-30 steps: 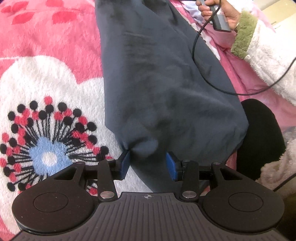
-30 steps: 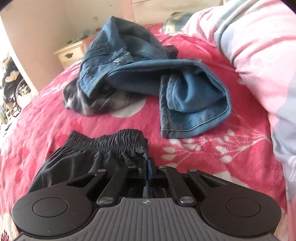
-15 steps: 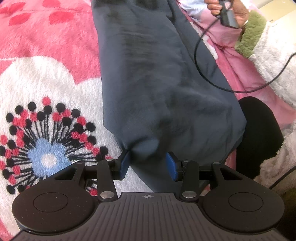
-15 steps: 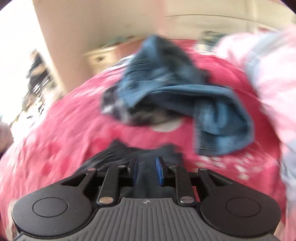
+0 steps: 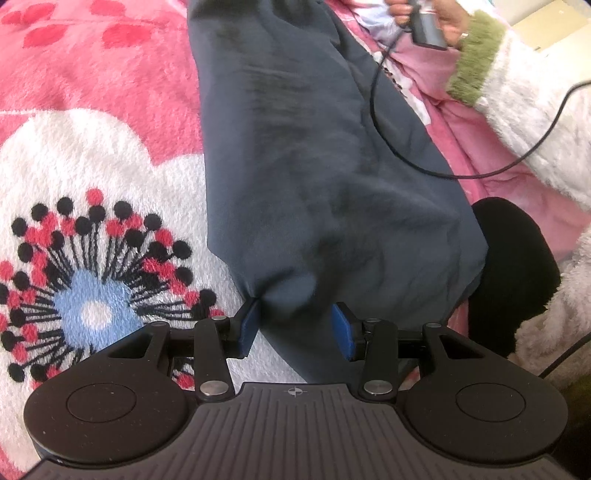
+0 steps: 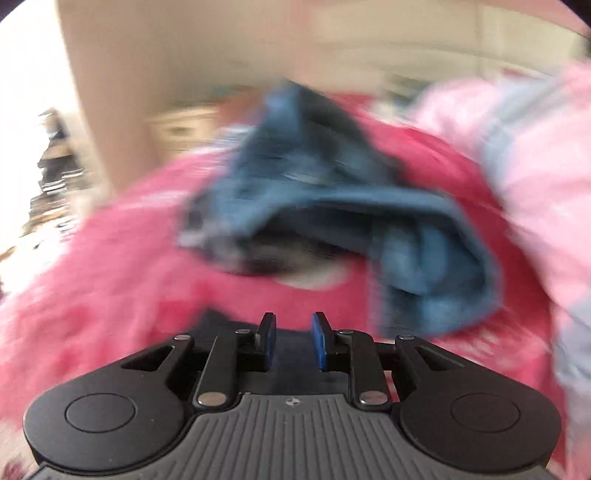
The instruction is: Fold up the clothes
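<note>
Currently left gripper (image 5: 295,325) sits wide open, dark trousers (image 5: 314,177) hem bunched loosely between its pads, not clamped; the leg runs straight ahead over the bed blanket (image 5: 92,147), likely laid out for a fold. Right gripper (image 6: 293,341) is narrowly open, empty; jeans (image 6: 332,206) ahead, blurred.

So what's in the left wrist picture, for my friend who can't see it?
The left gripper has its blue fingers open around a bunched end of dark navy pants, which stretch away across a pink blanket with a big white flower. At top right, a hand in a fluffy white sleeve holds a grey handle with a black cable.
</note>
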`<state>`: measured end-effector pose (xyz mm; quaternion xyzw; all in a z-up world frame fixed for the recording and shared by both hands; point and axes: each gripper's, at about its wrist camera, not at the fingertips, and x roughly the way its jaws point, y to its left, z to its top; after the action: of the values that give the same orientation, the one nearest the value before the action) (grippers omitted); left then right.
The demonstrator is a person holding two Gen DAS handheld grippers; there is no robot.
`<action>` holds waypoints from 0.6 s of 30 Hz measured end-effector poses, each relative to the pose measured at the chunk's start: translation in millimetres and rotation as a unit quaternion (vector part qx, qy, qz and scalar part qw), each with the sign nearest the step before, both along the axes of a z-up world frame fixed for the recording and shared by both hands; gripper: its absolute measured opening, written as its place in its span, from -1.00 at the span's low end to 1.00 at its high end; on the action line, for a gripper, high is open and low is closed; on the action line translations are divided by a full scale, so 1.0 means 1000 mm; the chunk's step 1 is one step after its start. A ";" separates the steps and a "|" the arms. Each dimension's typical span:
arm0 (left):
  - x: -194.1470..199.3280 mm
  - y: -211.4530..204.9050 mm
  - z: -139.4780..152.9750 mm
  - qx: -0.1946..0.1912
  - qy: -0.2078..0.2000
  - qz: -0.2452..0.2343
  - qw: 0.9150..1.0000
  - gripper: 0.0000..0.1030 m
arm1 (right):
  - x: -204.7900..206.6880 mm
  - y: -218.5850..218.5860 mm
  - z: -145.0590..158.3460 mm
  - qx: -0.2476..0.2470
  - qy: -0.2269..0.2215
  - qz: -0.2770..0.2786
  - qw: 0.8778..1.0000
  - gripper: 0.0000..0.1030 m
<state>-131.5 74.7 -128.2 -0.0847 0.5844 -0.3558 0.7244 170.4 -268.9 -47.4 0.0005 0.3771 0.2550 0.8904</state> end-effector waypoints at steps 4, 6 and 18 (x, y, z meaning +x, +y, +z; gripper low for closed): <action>0.003 0.005 -0.005 -0.016 0.007 -0.002 1.000 -0.14 | -0.003 0.047 -0.016 -0.018 0.040 0.125 0.991 -0.49; 0.003 0.008 -0.007 -0.027 0.008 -0.005 1.000 -0.09 | 0.007 0.062 -0.035 -0.030 0.058 0.129 0.990 -0.49; 0.004 0.019 -0.015 -0.073 0.015 -0.013 0.997 -0.05 | 0.018 0.035 -0.022 0.005 0.040 -0.016 0.999 -0.49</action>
<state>-127.9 94.0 -143.2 -0.1355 0.5684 -0.4057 0.7028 188.2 -233.9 -69.2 0.0216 0.4111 0.2421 0.8786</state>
